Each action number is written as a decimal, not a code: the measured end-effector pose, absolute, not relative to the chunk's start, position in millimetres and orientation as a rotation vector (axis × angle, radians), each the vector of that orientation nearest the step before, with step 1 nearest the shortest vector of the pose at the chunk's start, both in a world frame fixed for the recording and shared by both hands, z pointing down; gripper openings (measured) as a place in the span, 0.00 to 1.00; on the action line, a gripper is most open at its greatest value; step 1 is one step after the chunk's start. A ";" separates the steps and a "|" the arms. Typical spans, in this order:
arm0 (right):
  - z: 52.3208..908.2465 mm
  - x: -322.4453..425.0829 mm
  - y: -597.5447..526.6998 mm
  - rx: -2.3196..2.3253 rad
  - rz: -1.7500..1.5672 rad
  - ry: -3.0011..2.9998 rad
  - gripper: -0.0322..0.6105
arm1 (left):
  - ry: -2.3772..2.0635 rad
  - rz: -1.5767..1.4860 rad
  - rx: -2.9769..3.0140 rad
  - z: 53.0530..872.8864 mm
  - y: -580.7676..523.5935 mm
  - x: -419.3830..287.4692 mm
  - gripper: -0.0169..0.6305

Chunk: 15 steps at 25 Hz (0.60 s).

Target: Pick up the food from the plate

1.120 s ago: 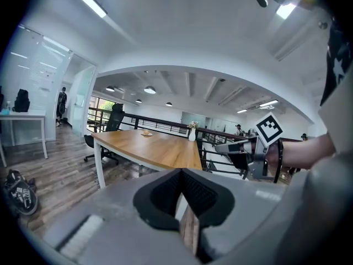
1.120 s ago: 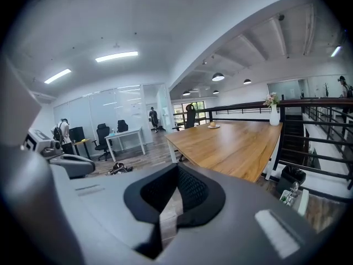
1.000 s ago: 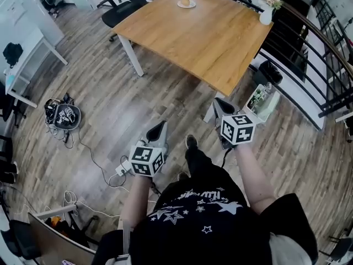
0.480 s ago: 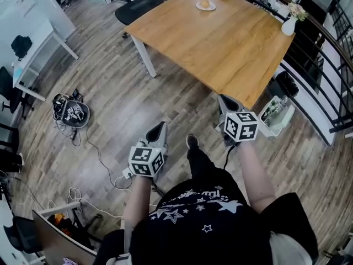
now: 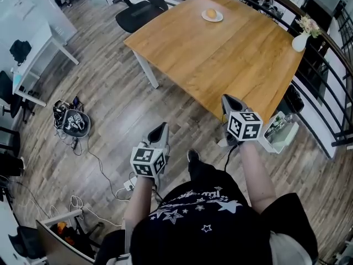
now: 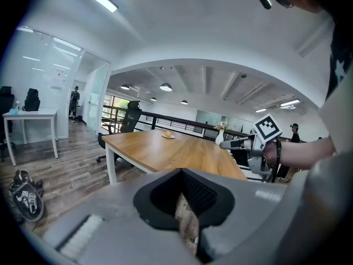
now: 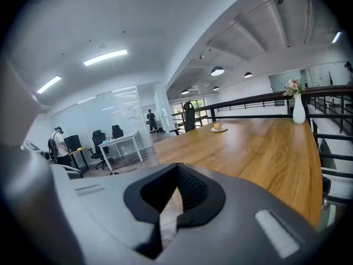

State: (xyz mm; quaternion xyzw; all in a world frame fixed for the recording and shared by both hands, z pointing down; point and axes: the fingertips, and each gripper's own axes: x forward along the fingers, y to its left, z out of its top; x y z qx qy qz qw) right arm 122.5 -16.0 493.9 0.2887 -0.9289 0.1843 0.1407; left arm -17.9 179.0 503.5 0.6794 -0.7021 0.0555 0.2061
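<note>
- Standing back from the wooden table (image 5: 231, 54), we hold both grippers low, well apart from the food.
- Our left gripper (image 5: 160, 129) has its jaws pressed together with nothing between them. It hangs above the plank floor, short of the table.
- Our right gripper (image 5: 228, 100) is likewise closed and empty, its tip at the table's near corner.
- The food (image 5: 211, 12), a round golden bun, sits on a small white plate (image 5: 219, 18) near the table's far edge.
- A white vase (image 5: 299, 41) with flowers stands at the table's right corner, beside the black railing.
- A black office chair (image 5: 140, 10) sits beyond the table's far left corner.
</note>
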 end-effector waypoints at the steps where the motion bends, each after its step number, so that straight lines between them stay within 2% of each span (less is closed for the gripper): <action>1: 491.0 116.7 -25.4 0.835 0.534 -2.687 0.05 | -1.957 0.156 1.895 501.3 169.9 -22.2 0.03; 15: 477.8 70.1 -130.9 0.826 0.547 -2.725 0.05 | -1.980 0.201 1.919 483.0 67.5 -64.4 0.03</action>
